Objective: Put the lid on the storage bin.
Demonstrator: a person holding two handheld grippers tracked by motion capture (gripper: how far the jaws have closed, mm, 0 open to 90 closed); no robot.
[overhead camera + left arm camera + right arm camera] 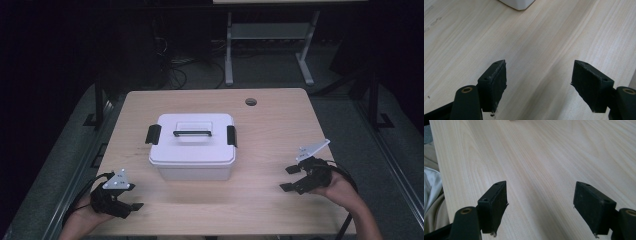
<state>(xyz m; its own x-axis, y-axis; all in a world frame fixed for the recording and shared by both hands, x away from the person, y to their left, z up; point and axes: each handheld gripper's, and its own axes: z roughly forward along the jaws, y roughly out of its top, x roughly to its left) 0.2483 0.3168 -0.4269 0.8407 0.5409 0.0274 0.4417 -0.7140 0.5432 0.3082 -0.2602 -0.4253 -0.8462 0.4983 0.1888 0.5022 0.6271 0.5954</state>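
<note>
- The white storage box (pixel 192 146) stood near the middle of the tabletop (pixel 270 135), upright, with its lid seated flat on top.
- Both black side latches, left (pixel 153 134) and right (pixel 231 136), appeared folded against the lid; whether they were fully locked could not be told from the high view.
- The black carry handle (pixel 192 133) lay flat in its recess on the lid.
- The left tongs (pixel 131 197) rested near the front left corner of the tabletop, well apart from the box. In the left gripper view the left tongs (pixel 538 85) stood spread wide with nothing between them, and a corner of the box (pixel 517 3) showed at the top edge.
- The right tongs (pixel 291 178) lay near the front right edge, likewise well apart from the box. In the right gripper view the right tongs (pixel 539 206) were spread and empty over bare wood.
- Judgement: the work on the box had not begun. No latch was engaged by either tool and the lid was untouched. Approach, unlatching and opening all remained.
</note>
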